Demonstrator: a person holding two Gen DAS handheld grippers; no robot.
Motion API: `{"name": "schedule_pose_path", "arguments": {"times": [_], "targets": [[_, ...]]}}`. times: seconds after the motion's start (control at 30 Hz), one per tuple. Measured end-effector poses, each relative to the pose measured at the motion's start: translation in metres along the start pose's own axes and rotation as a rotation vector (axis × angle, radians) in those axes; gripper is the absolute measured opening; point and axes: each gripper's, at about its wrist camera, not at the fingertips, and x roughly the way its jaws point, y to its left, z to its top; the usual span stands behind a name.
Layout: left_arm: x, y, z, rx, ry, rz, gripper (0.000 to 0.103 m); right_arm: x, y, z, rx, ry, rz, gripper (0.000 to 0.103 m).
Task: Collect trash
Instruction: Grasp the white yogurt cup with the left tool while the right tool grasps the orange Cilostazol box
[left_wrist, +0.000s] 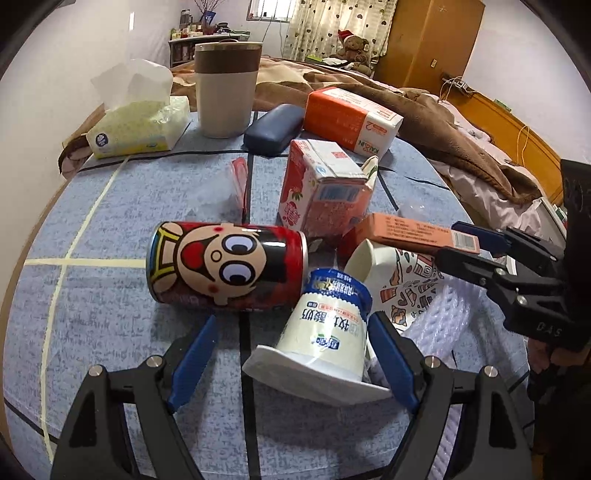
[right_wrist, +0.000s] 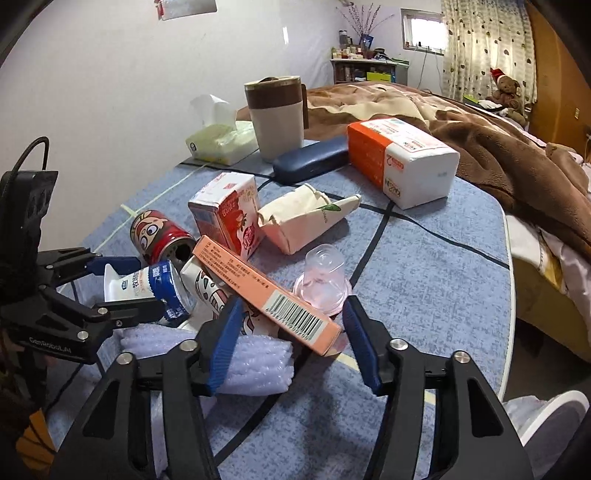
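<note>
Trash piled together on blue counter (left_wrist: 110, 206), easy to grab. Left hand-held gripper (left_wrist: 295, 363) wide, one blue pad each side of tipped yogurt cup (left_wrist: 327, 325), maybe just touching, not squeezing yet. Red can (left_wrist: 225, 267) lies on side just beside cup. Right hand-held gripper (right_wrist: 291, 341) half open around end of pink box (right_wrist: 266, 291); box leans on pile, pads not pressing. Tissue pack (right_wrist: 402, 158) at back, likely not trash.

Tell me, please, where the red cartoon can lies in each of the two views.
Left wrist view: red cartoon can lies on its side, left of centre, just past the left gripper.
Right wrist view: it lies left of centre, open end toward the camera.
Shared landmark: the strawberry milk carton beside it.
</note>
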Motion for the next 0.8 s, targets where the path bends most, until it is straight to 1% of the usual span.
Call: {"name": "schedule_pose_path", "arguments": {"times": [0.07,0.17,0.2,0.23,0.33,0.4,0.47,0.53,0.6,0.67,0.7,0.73,0.77,0.8], "targets": [[-0.002,-0.001,-0.003,0.005,0.003,0.013,0.085,-0.001,0.000,0.000,0.000,0.001,0.001,0.050],[-0.005,0.002,-0.008,0.005,0.004,0.017,0.084,-0.002,0.001,0.000,-0.005,-0.002,-0.012,0.038],[-0.005,0.004,-0.008,-0.002,0.008,0.015,0.084,-0.003,0.001,0.000,-0.007,-0.003,-0.019,0.028],[-0.006,0.005,-0.010,-0.008,0.006,0.015,0.084,-0.003,0.001,0.000,-0.007,-0.003,-0.023,0.023],[-0.011,0.010,-0.015,-0.019,-0.010,0.023,0.084,-0.005,0.001,-0.003,-0.001,0.000,-0.008,0.021],[-0.012,0.013,-0.017,-0.024,-0.014,0.016,0.079,-0.006,-0.001,-0.006,0.008,0.002,-0.004,0.021],[-0.013,0.015,-0.018,-0.024,-0.014,0.016,0.071,-0.008,-0.003,-0.009,0.017,0.012,-0.012,0.021],[-0.012,0.014,-0.018,-0.010,-0.012,0.017,0.068,-0.013,-0.006,-0.012,0.023,0.012,-0.024,0.021],[-0.010,0.012,-0.018,0.000,-0.006,0.010,0.068,-0.016,-0.008,-0.015,0.021,0.019,-0.043,0.021],[-0.007,0.011,-0.017,0.002,-0.001,-0.015,0.069,-0.017,-0.010,-0.016,0.022,0.028,-0.051,0.021],[-0.007,0.011,-0.016,0.001,-0.003,-0.024,0.071,-0.016,-0.011,-0.015,0.027,0.035,-0.049,0.021],[-0.007,0.012,-0.015,-0.005,-0.007,-0.022,0.075,-0.016,-0.011,-0.015,0.028,0.036,-0.044,0.021],[-0.007,0.014,-0.014,-0.011,-0.011,-0.006,0.078,-0.015,-0.011,-0.014,0.025,0.035,-0.044,0.021],[-0.008,0.015,-0.013,-0.012,-0.018,0.006,0.080,-0.015,-0.010,-0.014,0.019,0.035,-0.043,0.021]]}}
